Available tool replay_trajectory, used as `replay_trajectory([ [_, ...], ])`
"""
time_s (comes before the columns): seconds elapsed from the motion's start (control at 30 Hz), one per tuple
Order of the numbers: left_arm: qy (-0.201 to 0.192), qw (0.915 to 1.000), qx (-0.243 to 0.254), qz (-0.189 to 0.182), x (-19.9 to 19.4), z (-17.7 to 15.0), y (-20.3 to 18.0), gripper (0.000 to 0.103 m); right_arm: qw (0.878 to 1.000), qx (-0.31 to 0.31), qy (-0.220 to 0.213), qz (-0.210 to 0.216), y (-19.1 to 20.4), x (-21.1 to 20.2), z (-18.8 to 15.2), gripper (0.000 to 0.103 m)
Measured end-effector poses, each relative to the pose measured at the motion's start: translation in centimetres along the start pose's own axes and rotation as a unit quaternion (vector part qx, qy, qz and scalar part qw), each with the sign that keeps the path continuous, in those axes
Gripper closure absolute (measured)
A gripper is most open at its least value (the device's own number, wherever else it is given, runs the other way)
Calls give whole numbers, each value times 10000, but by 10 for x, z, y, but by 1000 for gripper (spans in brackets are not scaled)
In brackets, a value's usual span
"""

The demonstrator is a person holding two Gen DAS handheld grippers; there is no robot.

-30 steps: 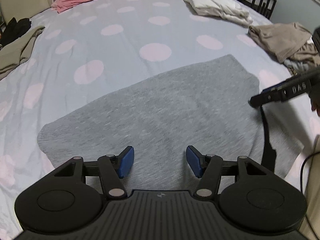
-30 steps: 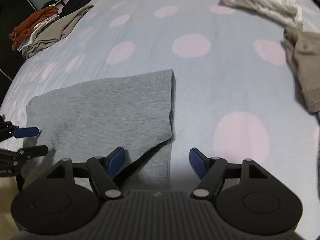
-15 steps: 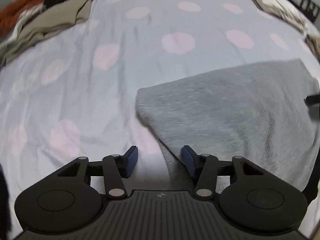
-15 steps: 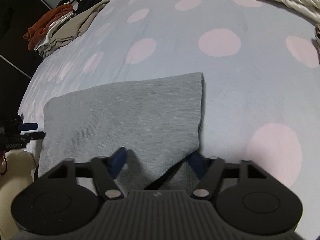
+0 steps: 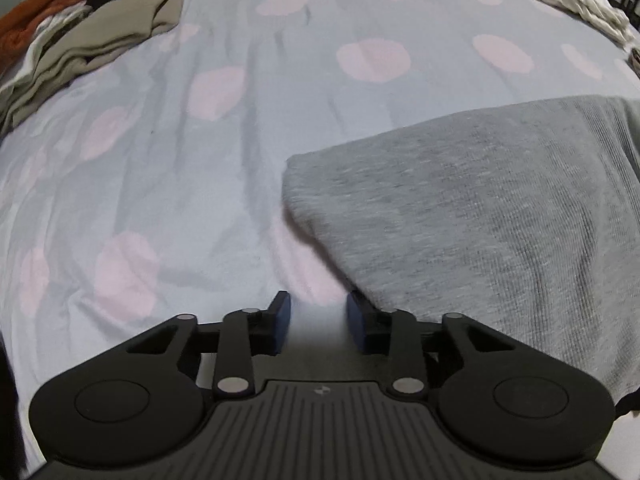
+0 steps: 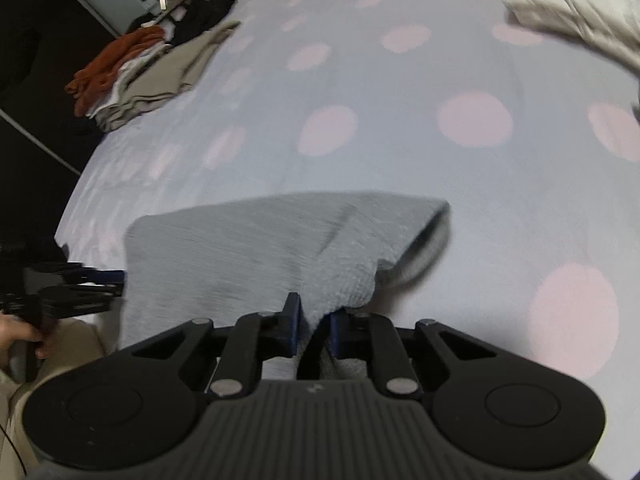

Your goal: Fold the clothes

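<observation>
Nearest, the right tongs [image 6: 314,326] are closed on the near edge of the grey garment [image 6: 256,248], which bunches between the blue pads [image 6: 294,320] and lifts slightly at its right corner. Meanwhile the left tongs [image 5: 316,322] are partly open and grip nothing; the right pad [image 5: 356,320] sits just beside the garment's left edge [image 5: 480,216], with bare sheet between the pads. Beneath both, the garment lies folded on the bed [image 5: 240,140], whose pale blue sheet carries pink dots. Further left, a stack of folded clothes [image 6: 132,76] rests near the bed's edge. Farthest right lies a crumpled cream garment [image 6: 572,12].
</observation>
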State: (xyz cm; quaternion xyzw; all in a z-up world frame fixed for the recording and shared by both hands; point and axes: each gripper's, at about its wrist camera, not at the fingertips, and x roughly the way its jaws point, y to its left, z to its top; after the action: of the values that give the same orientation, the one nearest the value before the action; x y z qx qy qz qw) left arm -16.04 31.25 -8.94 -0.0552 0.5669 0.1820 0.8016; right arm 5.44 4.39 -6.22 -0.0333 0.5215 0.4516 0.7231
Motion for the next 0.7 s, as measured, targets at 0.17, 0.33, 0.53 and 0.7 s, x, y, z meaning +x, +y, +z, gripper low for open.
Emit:
replay_trajectory([
  [0.17,-42,9998,187,70,1,0,-9,89,9996,-262,-51,-17,48,-11,13,87],
  [0.33,-94,9998,183,54,1,-3,-10,92,9982,-589,88,-59,99,-6,23,87],
  [0.53,-191,9994,-186,-225,-4,-3,5,92,9943,-977,401,-127,153,22,25,87],
  [0.7,-317,9975,-511,-381,-10,-5,23,92,9931,-965,650,-120,176,52,20,87],
])
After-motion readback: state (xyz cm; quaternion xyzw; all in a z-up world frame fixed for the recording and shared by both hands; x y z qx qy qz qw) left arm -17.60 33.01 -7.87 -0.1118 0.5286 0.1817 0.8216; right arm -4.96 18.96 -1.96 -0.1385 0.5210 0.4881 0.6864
